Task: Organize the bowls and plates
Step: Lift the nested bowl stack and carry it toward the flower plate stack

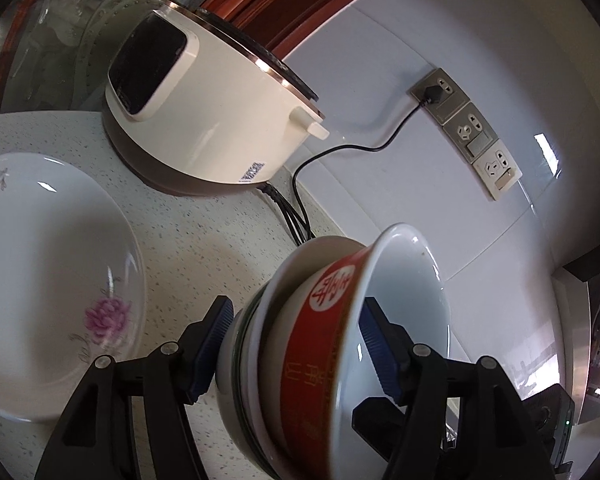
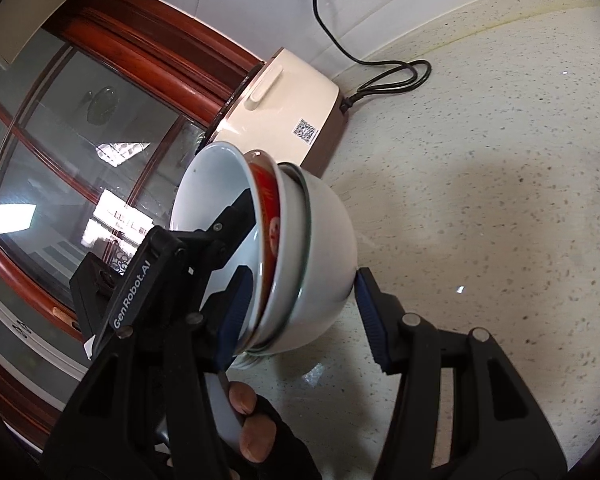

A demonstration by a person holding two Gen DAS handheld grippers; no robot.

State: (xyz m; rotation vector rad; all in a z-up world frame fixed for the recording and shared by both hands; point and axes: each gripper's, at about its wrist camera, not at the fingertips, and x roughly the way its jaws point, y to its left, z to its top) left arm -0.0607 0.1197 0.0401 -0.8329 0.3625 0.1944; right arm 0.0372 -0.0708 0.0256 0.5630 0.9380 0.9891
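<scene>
Holding: bowl stack (image 1: 320, 344), lower centre, tipped sideways — left claw (image 1: 296, 344) and right claw (image 2: 300, 312) each clamped across it, likely sharing the load. Plate (image 1: 40, 280) on worktop (image 1: 204, 240), lower left — cooker (image 1: 204, 120) behind.

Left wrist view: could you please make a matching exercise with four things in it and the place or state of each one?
Things
1. white round plate with pink flowers
2. cream electric cooker
3. black power cord
4. red-banded ceramic bowl

Places or states
A. nested in a tilted stack of bowls
B. lying on the speckled counter, at the left
C. plugged into the top wall socket
D. standing at the back of the counter

Pairs: 1-B, 2-D, 3-C, 4-A
</scene>
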